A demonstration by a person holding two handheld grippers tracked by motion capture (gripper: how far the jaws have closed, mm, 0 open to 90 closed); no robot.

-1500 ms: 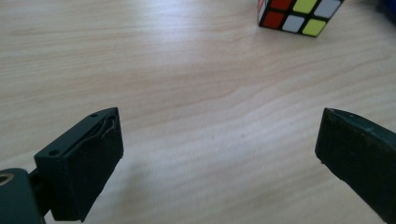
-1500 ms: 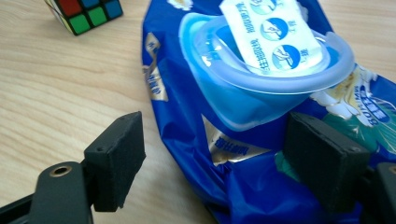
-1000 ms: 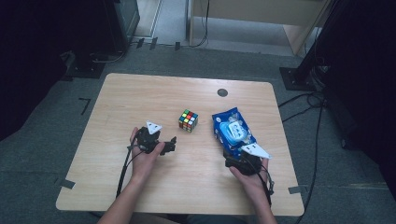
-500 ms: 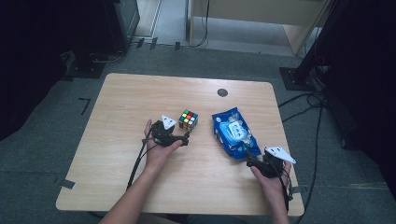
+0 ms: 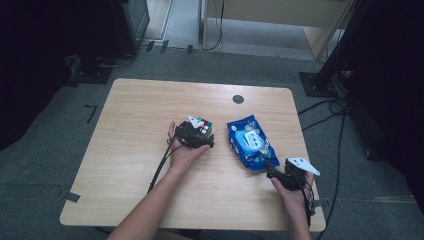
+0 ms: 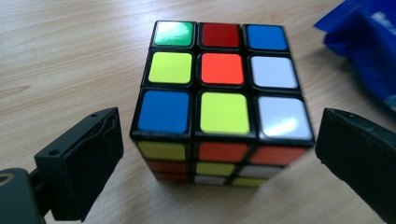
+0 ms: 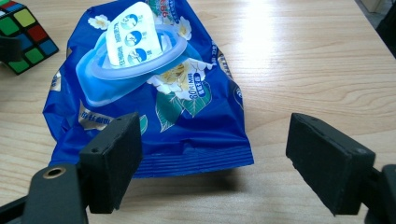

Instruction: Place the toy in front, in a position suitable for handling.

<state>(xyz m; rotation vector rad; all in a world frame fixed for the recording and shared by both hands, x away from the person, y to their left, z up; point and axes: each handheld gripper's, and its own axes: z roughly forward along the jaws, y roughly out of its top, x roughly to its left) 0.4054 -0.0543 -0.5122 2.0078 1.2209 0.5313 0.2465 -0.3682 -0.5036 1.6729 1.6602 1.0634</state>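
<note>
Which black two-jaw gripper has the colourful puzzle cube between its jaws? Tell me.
The left gripper: its open jaws flank the colourful puzzle cube. The right gripper faces the blue wipes pack.

scrambled puzzle cube [image 6: 219, 100] | upright on table, mid-centre | blue wipes pack [image 7: 149, 88] | flat, just beside it

One puzzle cube [image 6: 219, 100], one wipes pack [image 7: 154, 88], two grippers.
</note>
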